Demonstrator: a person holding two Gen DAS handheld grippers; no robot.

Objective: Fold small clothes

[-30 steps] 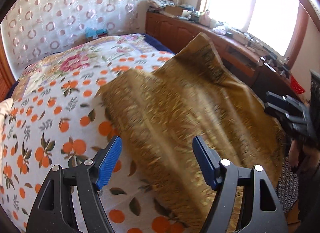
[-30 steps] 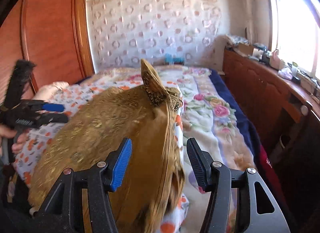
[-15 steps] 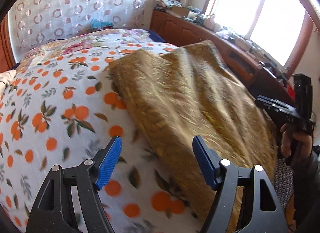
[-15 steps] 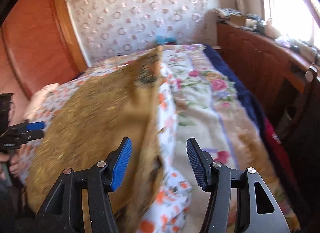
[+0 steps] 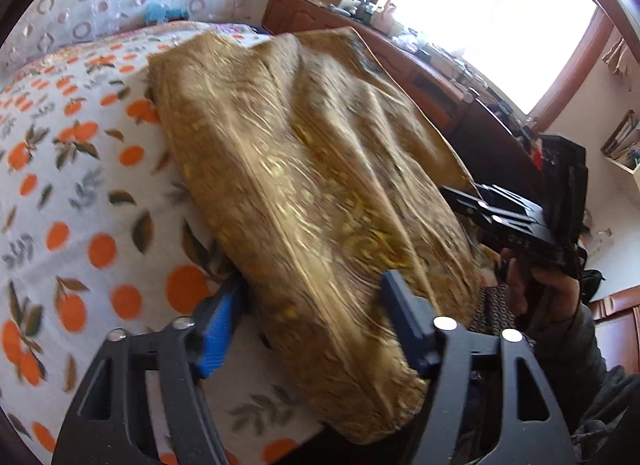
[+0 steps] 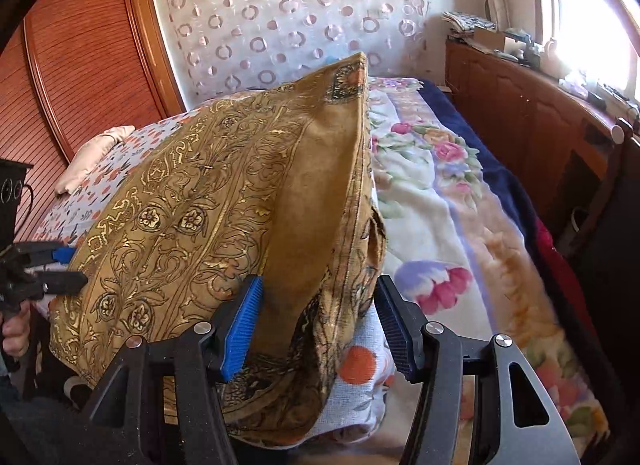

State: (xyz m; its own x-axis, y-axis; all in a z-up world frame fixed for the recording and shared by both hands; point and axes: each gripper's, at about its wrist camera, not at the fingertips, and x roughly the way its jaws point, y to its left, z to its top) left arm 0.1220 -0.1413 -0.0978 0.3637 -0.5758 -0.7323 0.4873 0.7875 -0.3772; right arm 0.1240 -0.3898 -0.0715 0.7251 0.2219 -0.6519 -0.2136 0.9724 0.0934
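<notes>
A gold-brown patterned cloth [image 5: 312, 169] lies rumpled on the bed, its near end hanging over the edge. My left gripper [image 5: 312, 285] straddles the cloth's near left part. Its jaws are closing with cloth between them, and I see no pinch. In the right wrist view the same cloth [image 6: 192, 217] rises in a peaked fold. My right gripper [image 6: 319, 283] stands open around that fold's right edge, its left pad [image 6: 244, 325] against the fabric. Each view shows the other gripper: the right one [image 5: 500, 217] and the left one [image 6: 44, 273].
The bed carries a white sheet with orange fruit print [image 5: 80, 205] and a floral blanket [image 6: 440, 205]. A wooden cabinet [image 6: 520, 113] with clutter runs under the window on the right. A wooden wardrobe [image 6: 80, 65] and a pillow [image 6: 96, 149] are at the left.
Both grippers came down and forward onto the cloth. Each now has its near end between the fingers, where before it lay beyond them. The left jaws stand narrower.
</notes>
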